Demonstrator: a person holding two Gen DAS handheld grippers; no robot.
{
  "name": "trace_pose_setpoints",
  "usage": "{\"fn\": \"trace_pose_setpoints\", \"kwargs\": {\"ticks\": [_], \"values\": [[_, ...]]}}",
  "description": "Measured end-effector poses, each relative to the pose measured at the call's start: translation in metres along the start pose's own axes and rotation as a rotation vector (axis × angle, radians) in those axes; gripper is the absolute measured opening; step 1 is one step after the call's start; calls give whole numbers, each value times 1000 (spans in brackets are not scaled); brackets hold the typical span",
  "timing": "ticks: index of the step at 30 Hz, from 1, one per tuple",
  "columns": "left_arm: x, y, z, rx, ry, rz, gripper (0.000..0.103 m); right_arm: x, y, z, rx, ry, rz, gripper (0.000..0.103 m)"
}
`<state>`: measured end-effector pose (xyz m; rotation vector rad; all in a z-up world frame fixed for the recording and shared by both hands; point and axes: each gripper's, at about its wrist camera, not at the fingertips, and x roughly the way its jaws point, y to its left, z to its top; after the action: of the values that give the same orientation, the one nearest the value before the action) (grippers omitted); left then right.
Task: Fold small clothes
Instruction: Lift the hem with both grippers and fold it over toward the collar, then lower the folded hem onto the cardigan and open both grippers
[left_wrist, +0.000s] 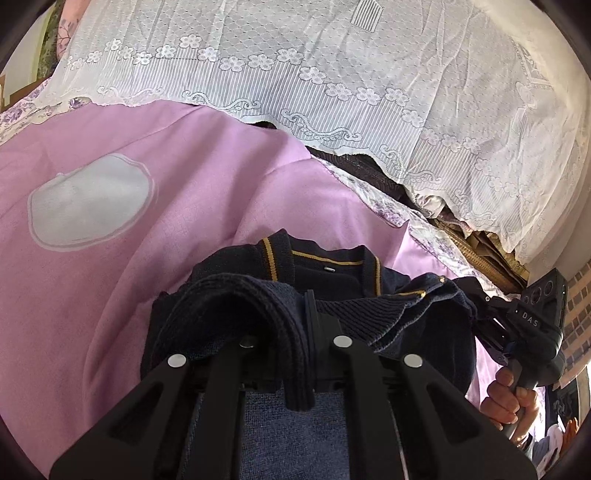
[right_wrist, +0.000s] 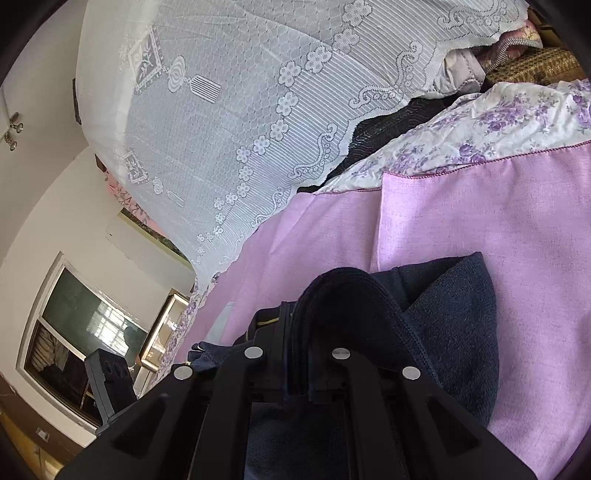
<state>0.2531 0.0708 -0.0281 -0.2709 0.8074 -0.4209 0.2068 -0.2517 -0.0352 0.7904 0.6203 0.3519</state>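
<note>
Now both claws, L (left_wrist: 295, 332) & R (right_wrist: 299, 343), tilted down, clamped on navy sweater (left_wrist: 332, 273).

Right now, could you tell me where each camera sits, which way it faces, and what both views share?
Left wrist: rides the left tool, looking forward and down over the navy knitted garment with yellow trim onto the pink bedsheet; the right tool and the hand holding it show at right.
Right wrist: rides the right tool, facing the same navy knitted garment with yellow trim and a white lace cover.
Shared: garment, sheet, lace; both tools clamp dark folds.
</note>
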Motion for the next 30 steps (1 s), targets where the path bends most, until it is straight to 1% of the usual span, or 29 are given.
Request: {"fn": "trace_pose_setpoints", "kwargs": {"ticks": [3, 4, 6, 7, 8, 9, 10, 11, 12, 13, 14, 15, 16, 17, 19, 21, 22, 24, 26, 27, 28, 29, 30], "values": [[16, 6, -2, 3, 20, 18, 9, 15, -10, 1, 10, 16, -33, 7], [22, 8, -3, -4, 32, 22, 12, 21, -14, 0, 15, 23, -45, 8], [30, 16, -5, -33, 58, 13, 14, 29, -22, -2, 23, 47, -70, 11], [30, 20, -5, -51, 63, -5, 14, 32, -27, -3, 26, 58, -82, 19], [28, 23, -4, -70, 65, -33, 14, 32, -30, -3, 29, 57, -92, 22], [24, 25, -3, -87, 67, -55, 18, 30, -31, -3, 32, 48, -88, 26], [20, 28, -3, -100, 63, -73, 20, 26, -31, -2, 34, 33, -85, 37], [15, 28, -3, -106, 55, -83, 23, 21, -30, -2, 32, 11, -84, 43], [9, 28, -3, -106, 42, -86, 29, 14, -29, -1, 29, -15, -82, 48], [1, 27, -3, -99, 20, -72, 46, 8, -27, 0, 26, -38, -83, 49], [-6, 24, -2, -90, -16, -35, 57, 3, -26, 0, 23, -55, -82, 49], [-17, 22, -2, -79, -64, 12, 75, -2, -24, 1, 21, -75, -76, 49], [-27, 18, -1, -64, -115, 53, 79, -7, -22, 1, 20, -98, -72, 49], [-35, 14, 1, -46, -143, 60, 79, -11, -20, 1, 15, -115, -69, 49], [-43, 9, 4, -32, -161, 26, 79, -13, -12, 1, -13, -123, -50, 47], [-37, 1, 6, -21, -135, -16, 79, -8, -2, -2, -46, -103, -34, 44], [-28, -6, 5, -7, -108, -23, 79, -3, 3, -4, -65, -89, -24, 42], [-5, -21, 2, 44, -50, 8, 79, 10, 15, -8, -112, -49, 0, 42], [18, -33, 0, 110, -5, 66, 79, 28, 23, -11, -149, 22, 14, 42], [29, -33, 1, 120, 11, 117, 80, 36, 22, -12, -161, 39, -7, 42], [37, -29, 3, 104, 29, 148, 80, 42, 17, -11, -164, 42, -45, 42], [46, -19, 8, 54, 63, 142, 80, 47, 7, -8, -147, 48, -102, 42], [53, -5, 11, -7, 95, 105, 80, 51, -8, -4, -99, 54, -151, 40]]}}
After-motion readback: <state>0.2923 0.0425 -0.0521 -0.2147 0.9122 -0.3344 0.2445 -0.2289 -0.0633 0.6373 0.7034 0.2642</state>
